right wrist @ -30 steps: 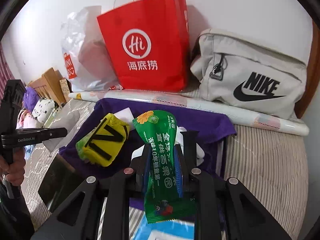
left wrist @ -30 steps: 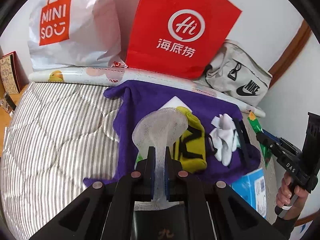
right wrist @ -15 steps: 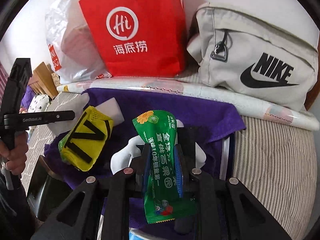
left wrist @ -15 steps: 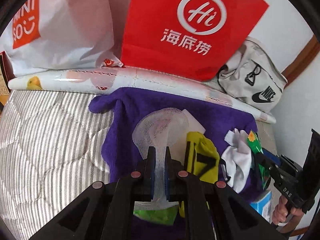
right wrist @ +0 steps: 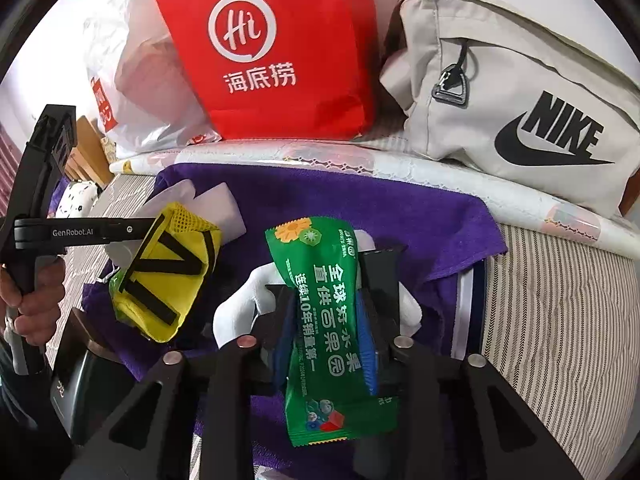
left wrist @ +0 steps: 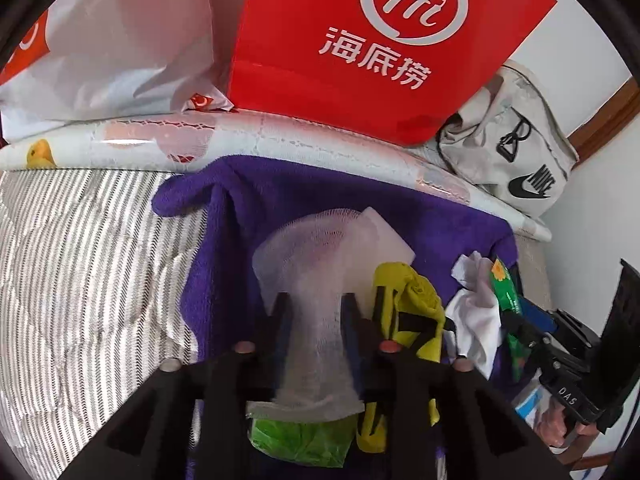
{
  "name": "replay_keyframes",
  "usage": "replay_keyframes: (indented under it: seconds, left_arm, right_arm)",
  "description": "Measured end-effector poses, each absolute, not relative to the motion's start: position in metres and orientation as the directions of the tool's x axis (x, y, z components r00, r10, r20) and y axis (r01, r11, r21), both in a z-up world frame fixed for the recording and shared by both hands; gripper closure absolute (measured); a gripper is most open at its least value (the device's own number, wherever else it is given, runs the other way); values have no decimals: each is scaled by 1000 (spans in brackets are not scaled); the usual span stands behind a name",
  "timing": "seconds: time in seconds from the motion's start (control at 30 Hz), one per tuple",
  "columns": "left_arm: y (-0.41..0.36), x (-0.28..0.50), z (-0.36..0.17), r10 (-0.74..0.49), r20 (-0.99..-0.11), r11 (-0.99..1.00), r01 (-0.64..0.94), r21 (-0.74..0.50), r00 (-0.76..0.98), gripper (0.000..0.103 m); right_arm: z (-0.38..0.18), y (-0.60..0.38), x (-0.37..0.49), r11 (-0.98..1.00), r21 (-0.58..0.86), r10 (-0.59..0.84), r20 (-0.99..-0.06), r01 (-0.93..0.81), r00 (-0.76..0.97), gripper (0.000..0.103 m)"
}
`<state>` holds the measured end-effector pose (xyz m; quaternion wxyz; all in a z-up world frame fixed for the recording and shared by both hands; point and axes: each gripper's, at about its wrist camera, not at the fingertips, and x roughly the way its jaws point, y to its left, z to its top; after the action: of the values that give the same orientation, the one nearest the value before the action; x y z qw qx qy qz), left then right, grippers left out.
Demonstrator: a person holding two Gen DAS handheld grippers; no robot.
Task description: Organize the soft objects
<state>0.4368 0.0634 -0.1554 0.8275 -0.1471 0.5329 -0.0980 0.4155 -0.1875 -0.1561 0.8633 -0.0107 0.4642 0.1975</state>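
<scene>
Left gripper (left wrist: 312, 312): jaws partly parted, white mesh net (left wrist: 316, 264) pinched at its narrow waist between them.
Mesh net: foam-like open weave, judged very light and springy; flares above the jaws, over the purple towel (left wrist: 248, 200).
Right gripper (right wrist: 326, 308): jaws closed on green snack packet (right wrist: 324, 308), gripped across its middle.
Snack packet: glossy film, judged light, crinkly and slippery; a mid-body hold suits it best.
Yellow mesh pouch (right wrist: 168, 272): soft perforated fabric with black straps, lying on the towel beside the white sock (right wrist: 244, 304).
Towel: plush pile, spread on the striped quilted bedcover (left wrist: 80, 264).
Backdrop: stiff red paper bag (right wrist: 272, 52), grey canvas bag (right wrist: 516, 84).
</scene>
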Motion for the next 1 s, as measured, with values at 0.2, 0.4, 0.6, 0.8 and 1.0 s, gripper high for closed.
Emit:
replay_keyframes:
  seconds: [0.2, 0.4, 0.6, 0.8, 1.0]
  left_arm:
    - [61, 427, -145, -265, -858, 959, 33, -280, 440, 49]
    - [61, 416, -130, -251, -851, 964, 40, -263, 462, 34]
    - [66, 401, -116, -214, -850, 973, 25, -231, 482, 34]
    - [57, 370, -96, -177, -839, 983, 59, -172, 514, 34]
    - [40, 320, -64, -113, -806, 994, 68, -90, 582, 34]
  right_arm:
    - [-151, -186, 408, 922, 131, 316, -799, -364, 512, 41]
    - [-138, -189, 397, 927, 112, 304, -786, -359, 539, 37]
    - [-123, -198, 384, 940, 98, 278, -777, -327, 565, 35]
    - [-109, -209, 365, 958, 120, 252, -783, -259, 569, 35]
    - [-92, -216, 325, 970, 111, 219, -782, -214, 584, 35]
